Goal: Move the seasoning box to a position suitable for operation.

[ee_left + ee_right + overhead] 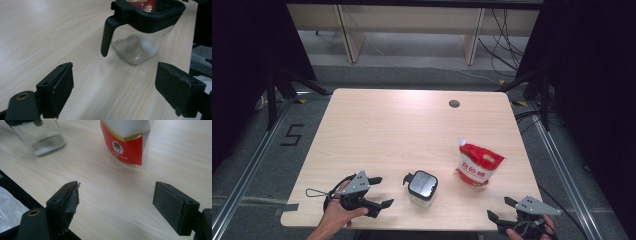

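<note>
On the pale wooden surface (412, 130), a small glass jar (422, 189) with a black lid and a black side handle stands upright near the 6 o'clock edge in the high view, and a red-and-white pouch (477, 165) stands at about 2 o'clock from it, close but apart. The left gripper (379, 192) sits at the jar's 9 o'clock, held in a hand (337, 212) at the near edge, its jaws spread wide and holding nothing, pointing toward 3 o'clock at the jar. In the left gripper view the jar (140, 37) lies ahead of the jaws toward 1 o'clock, not yet between them, its handle (108, 35) turned toward the gripper and bare wood between jaws and glass; a little white powder lies in the bottom. The right gripper (501, 209) rests at the near edge at about 4 o'clock from the jar and 6 o'clock from the pouch, its jaws also wide and holding nothing. In the right gripper view the pouch (123, 141) stands ahead at 12 o'clock, well clear of the jaws, with the jar (40, 137) off at 10 o'clock.
</note>
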